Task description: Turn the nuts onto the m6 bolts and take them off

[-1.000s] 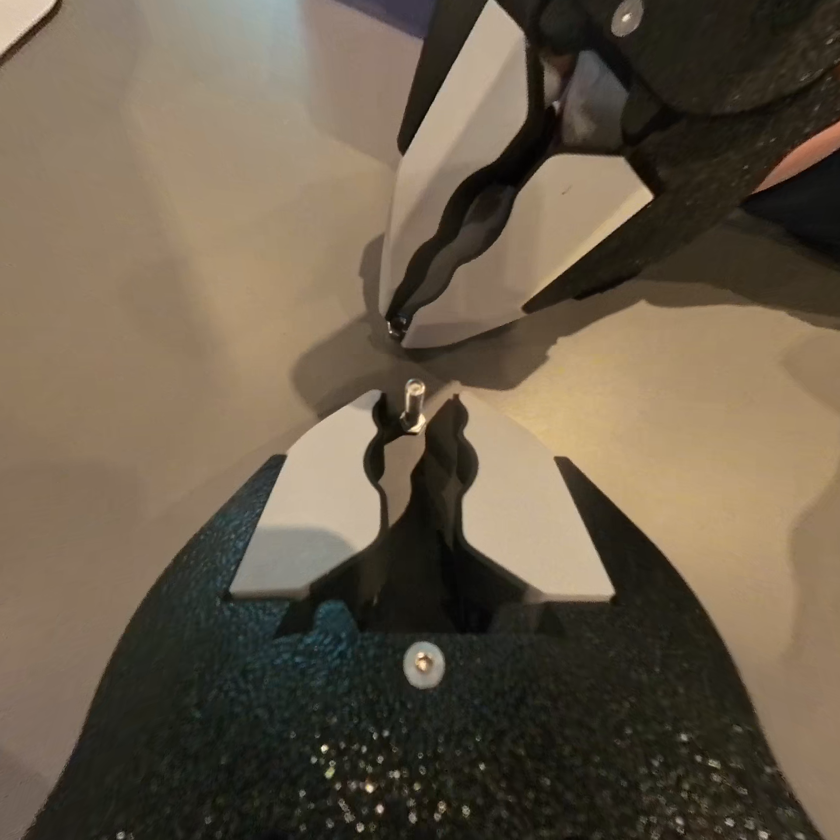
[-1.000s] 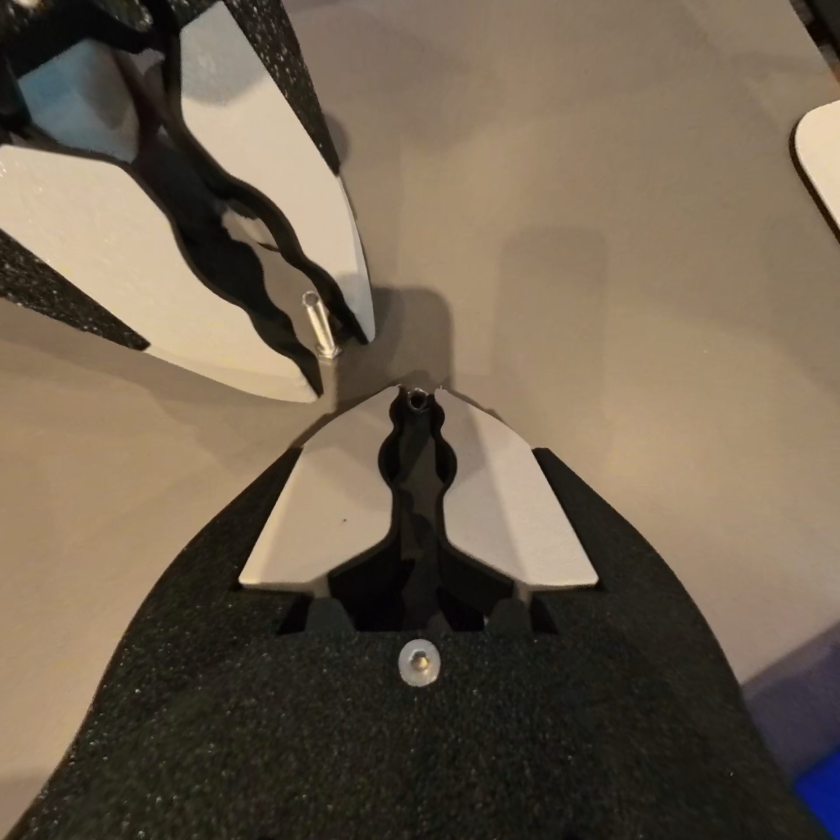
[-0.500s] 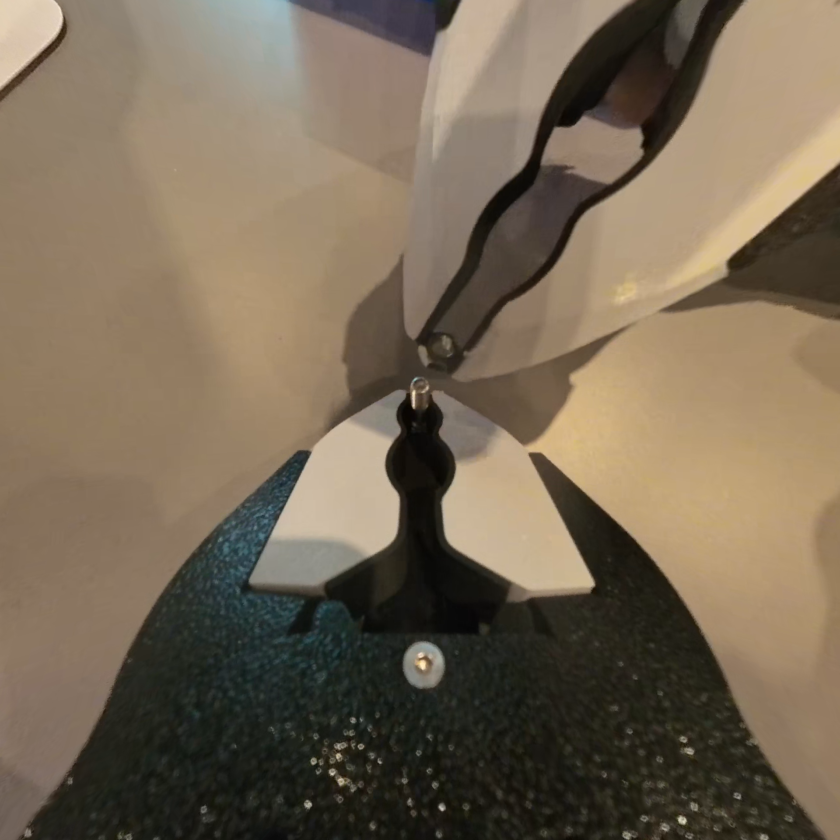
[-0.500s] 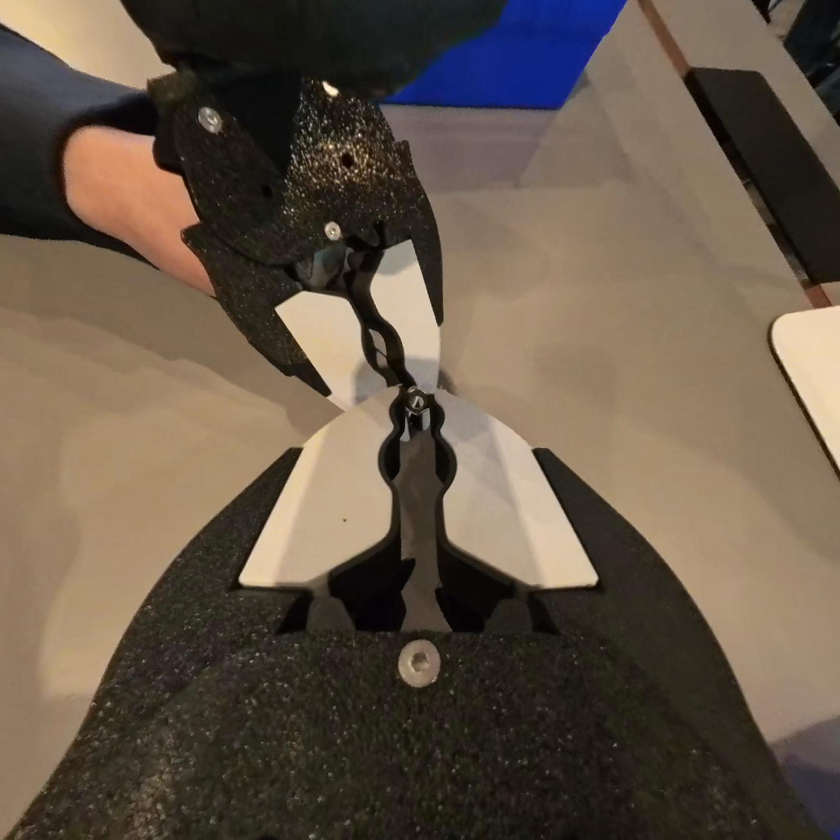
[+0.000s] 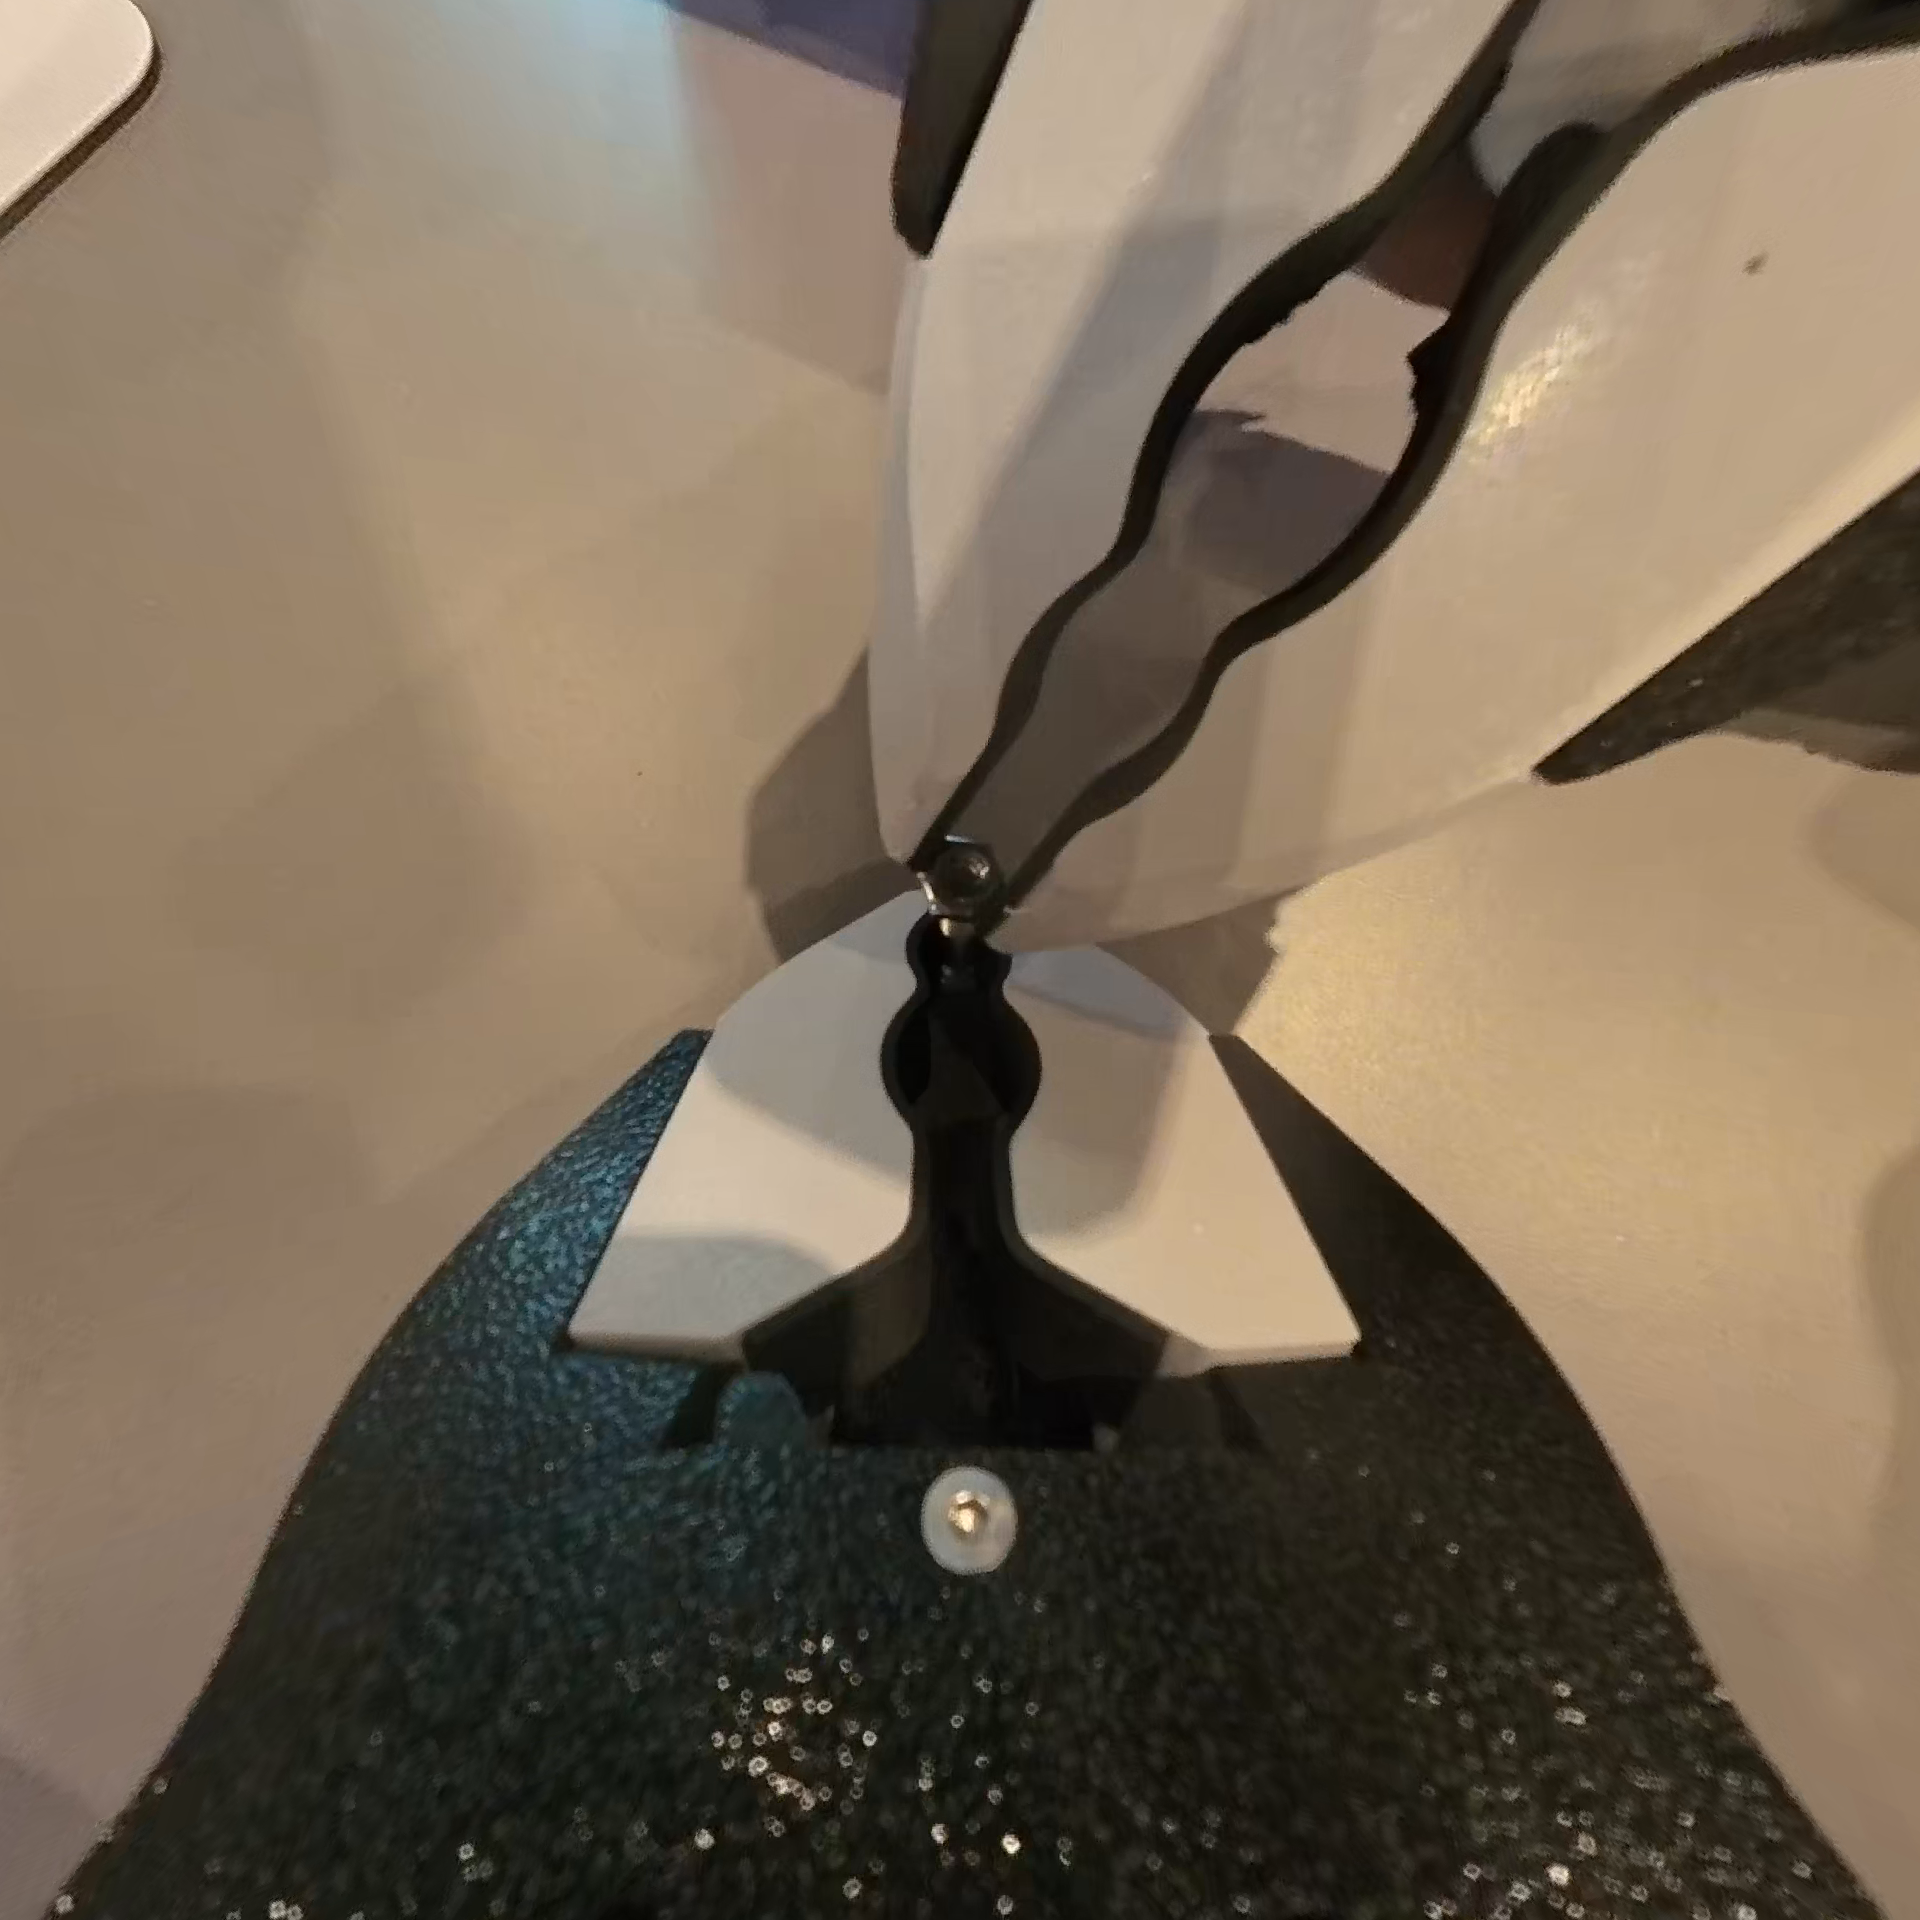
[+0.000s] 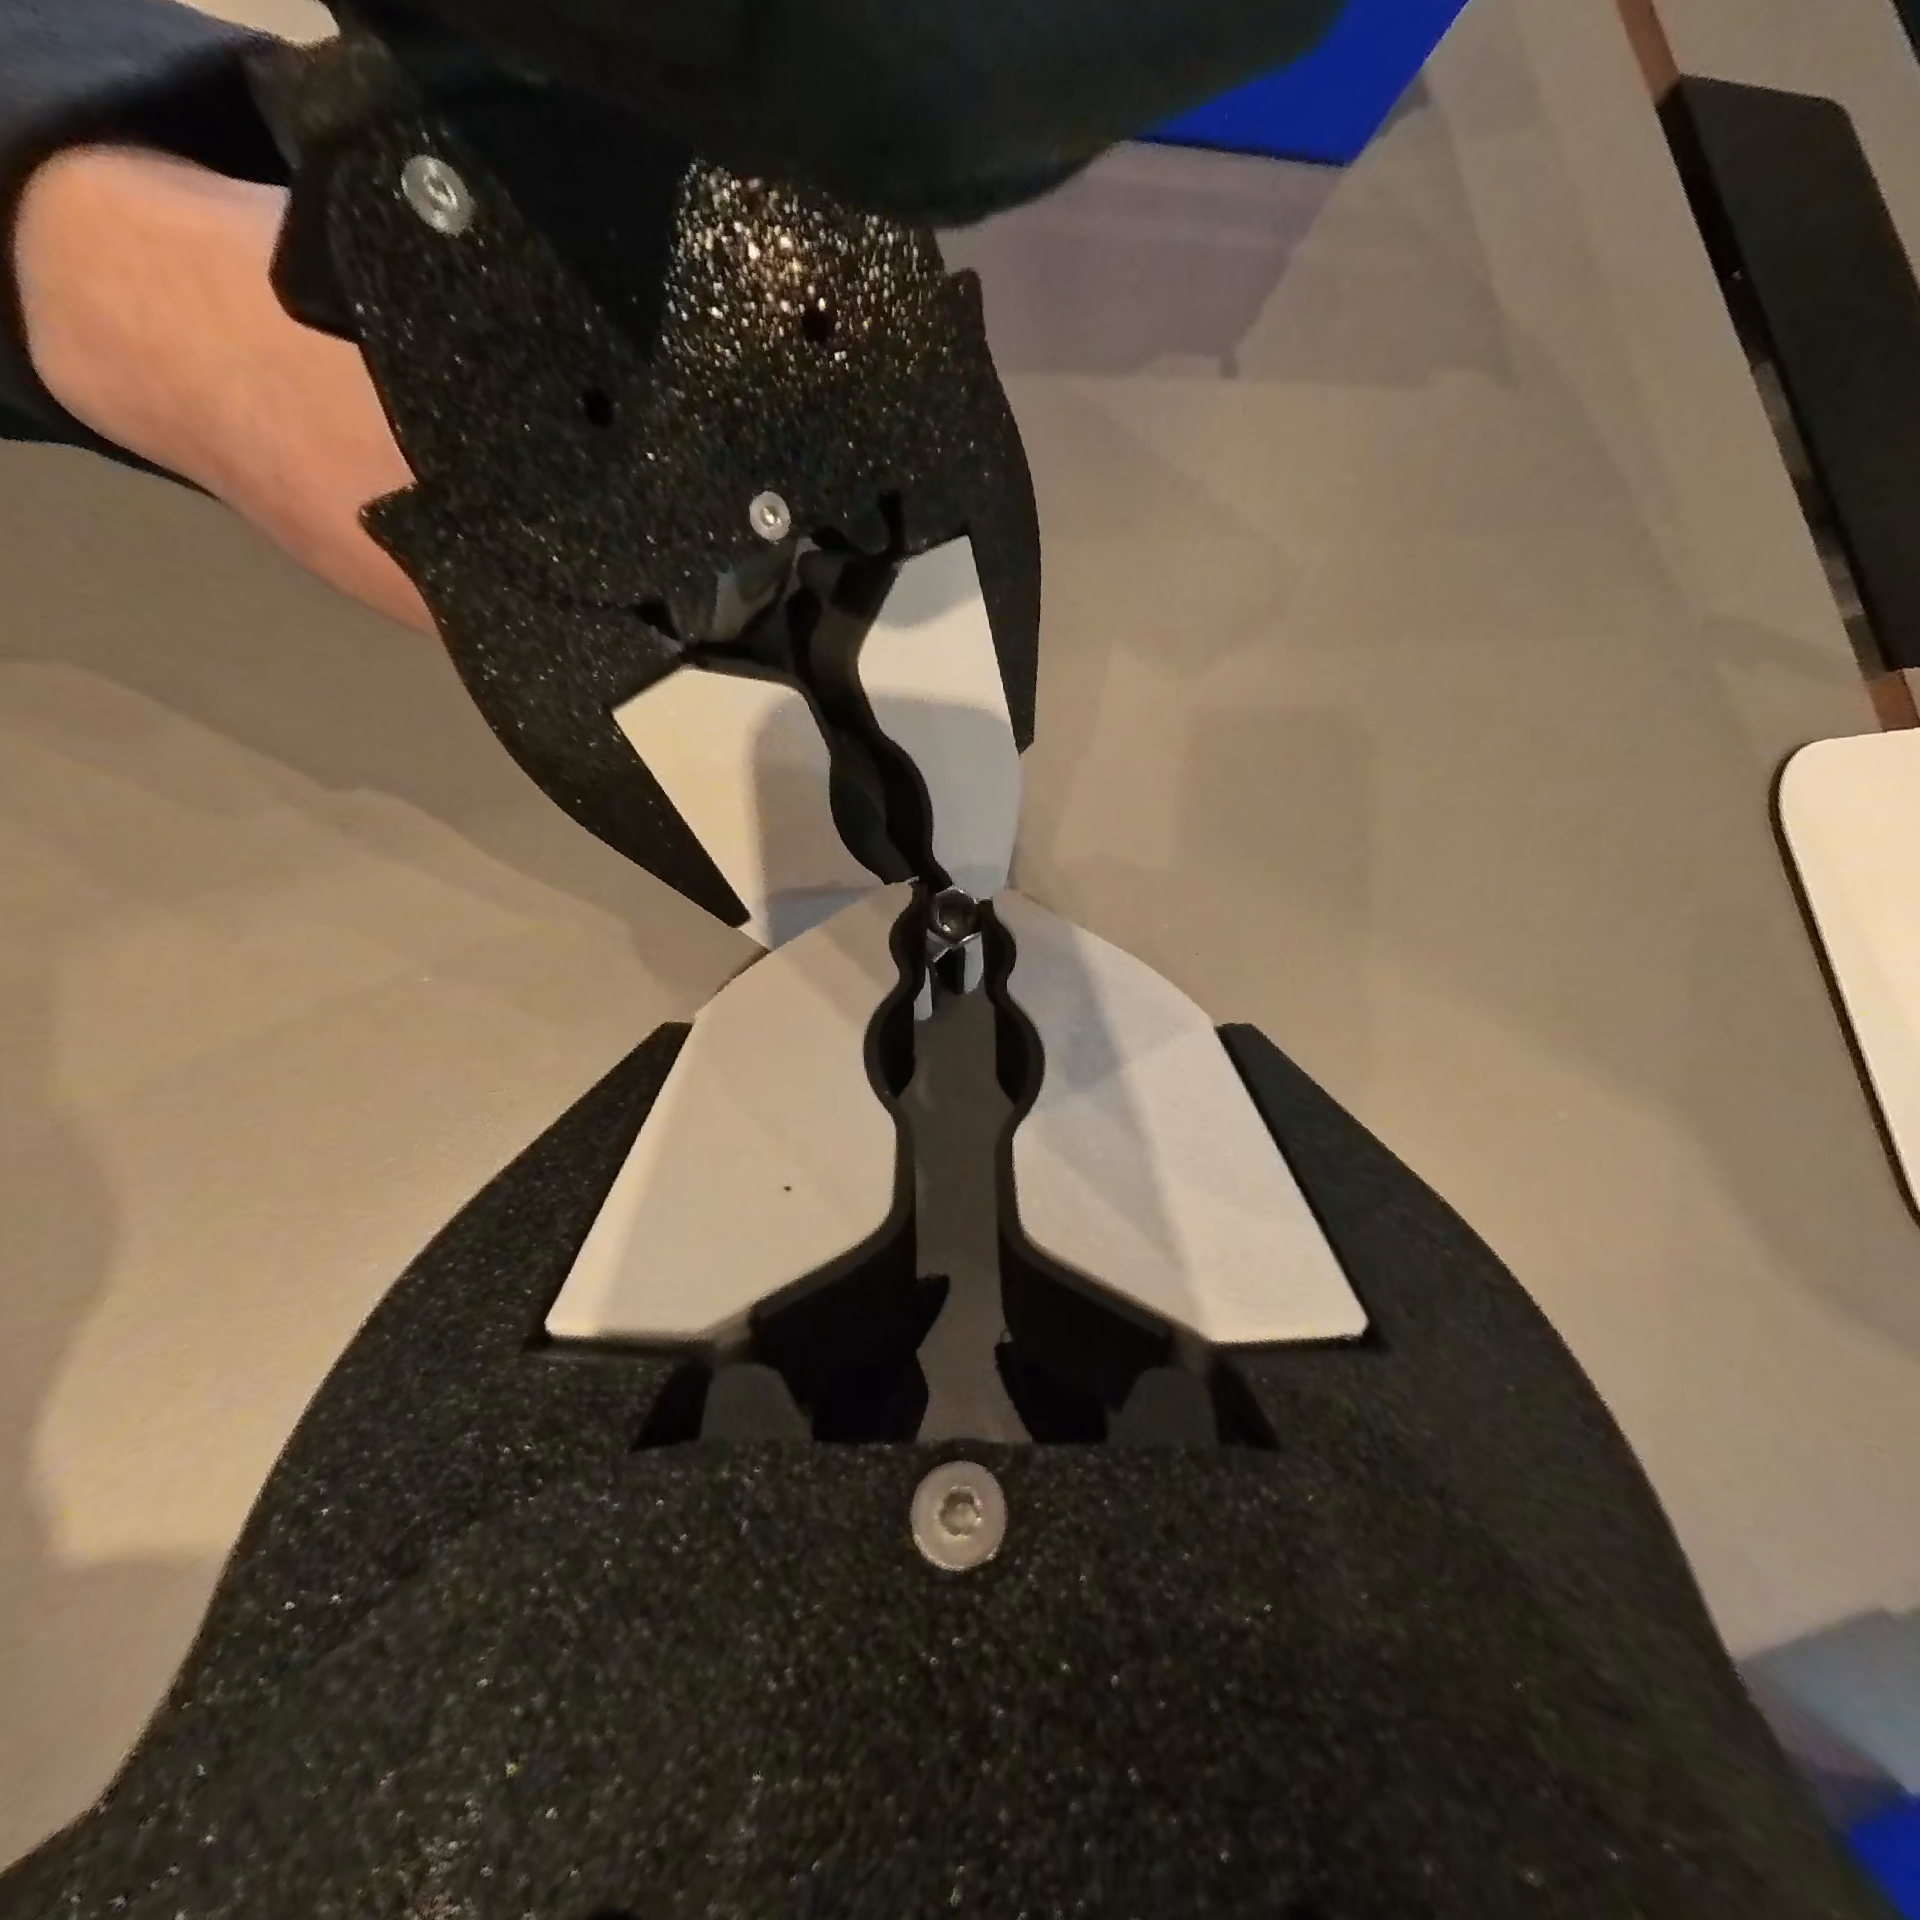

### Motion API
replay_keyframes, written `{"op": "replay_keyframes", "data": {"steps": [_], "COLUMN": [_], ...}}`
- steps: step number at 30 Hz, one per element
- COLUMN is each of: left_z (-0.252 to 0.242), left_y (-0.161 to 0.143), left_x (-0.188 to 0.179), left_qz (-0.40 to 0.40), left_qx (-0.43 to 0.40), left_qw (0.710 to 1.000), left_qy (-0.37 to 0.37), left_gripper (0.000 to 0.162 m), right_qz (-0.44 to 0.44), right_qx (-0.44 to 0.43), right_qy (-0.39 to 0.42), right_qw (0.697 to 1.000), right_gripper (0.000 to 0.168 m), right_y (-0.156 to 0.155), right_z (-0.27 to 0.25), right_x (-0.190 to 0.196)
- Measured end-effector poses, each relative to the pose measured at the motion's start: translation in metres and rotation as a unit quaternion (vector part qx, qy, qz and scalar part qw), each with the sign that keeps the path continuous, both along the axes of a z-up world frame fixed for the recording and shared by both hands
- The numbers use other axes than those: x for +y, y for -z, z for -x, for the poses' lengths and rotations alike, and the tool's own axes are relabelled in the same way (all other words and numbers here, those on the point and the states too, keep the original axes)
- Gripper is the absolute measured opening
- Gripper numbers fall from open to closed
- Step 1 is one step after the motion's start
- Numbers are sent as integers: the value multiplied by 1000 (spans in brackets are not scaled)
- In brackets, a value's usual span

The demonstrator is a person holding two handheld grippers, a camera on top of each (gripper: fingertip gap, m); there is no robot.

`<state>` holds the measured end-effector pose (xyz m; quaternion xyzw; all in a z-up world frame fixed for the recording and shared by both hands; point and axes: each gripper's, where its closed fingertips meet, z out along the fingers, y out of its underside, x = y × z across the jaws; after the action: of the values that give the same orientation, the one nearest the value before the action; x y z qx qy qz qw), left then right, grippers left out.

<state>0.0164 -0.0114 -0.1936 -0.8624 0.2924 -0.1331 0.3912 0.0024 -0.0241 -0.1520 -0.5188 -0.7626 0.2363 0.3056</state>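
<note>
In the left wrist view my left gripper (image 5: pixel 956 951) is shut on a small silver bolt (image 5: pixel 948 920) whose thread end points forward out of the tips. My right gripper (image 5: pixel 971 888) comes down from the upper right, shut on a hex nut (image 5: pixel 966 868). The nut sits against the bolt's end. In the right wrist view my right gripper (image 6: pixel 951 914) holds the nut (image 6: pixel 948 935) at its tips, hole facing the camera. The left gripper (image 6: pixel 920 883) meets it tip to tip from above. The bolt is hidden behind the nut there.
Both grippers hover over a plain grey table (image 6: pixel 1403 623). A white board lies at the right edge (image 6: pixel 1860 966) and shows in the left wrist view's top-left corner (image 5: pixel 52 104). A person's hand (image 6: pixel 156 468) holds the left gripper. A black object (image 6: pixel 1818 364) lies at the far right. My hands' fingertips stand some 4 cm from each other.
The two grippers have swung from side by side to tip to tip. The nut has moved onto the end of the bolt. Both stay shut.
</note>
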Motion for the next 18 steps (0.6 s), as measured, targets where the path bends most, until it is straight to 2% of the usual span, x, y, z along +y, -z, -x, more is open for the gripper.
{"op": "replay_keyframes", "data": {"steps": [4,6,10,18], "left_z": [0,0,0,0], "left_y": [0,0,0,0], "left_x": [0,0,0,0], "left_qz": [1,0,0,1], "left_qx": [-2,-2,-3,-4], "left_qw": [1000,1000,1000,1000], "left_qy": [-1,-1,-1,-1], "left_gripper": [5,5,5,5], "right_qz": [3,10,17,63], "right_qx": [3,17,75,123], "right_qy": [1,5,16,10], "right_qw": [1000,1000,997,990], "right_gripper": [11,22,34,39], "right_y": [0,-1,-12,-6], "right_z": [0,0,-7,-8], "right_x": [0,1,1,-12]}}
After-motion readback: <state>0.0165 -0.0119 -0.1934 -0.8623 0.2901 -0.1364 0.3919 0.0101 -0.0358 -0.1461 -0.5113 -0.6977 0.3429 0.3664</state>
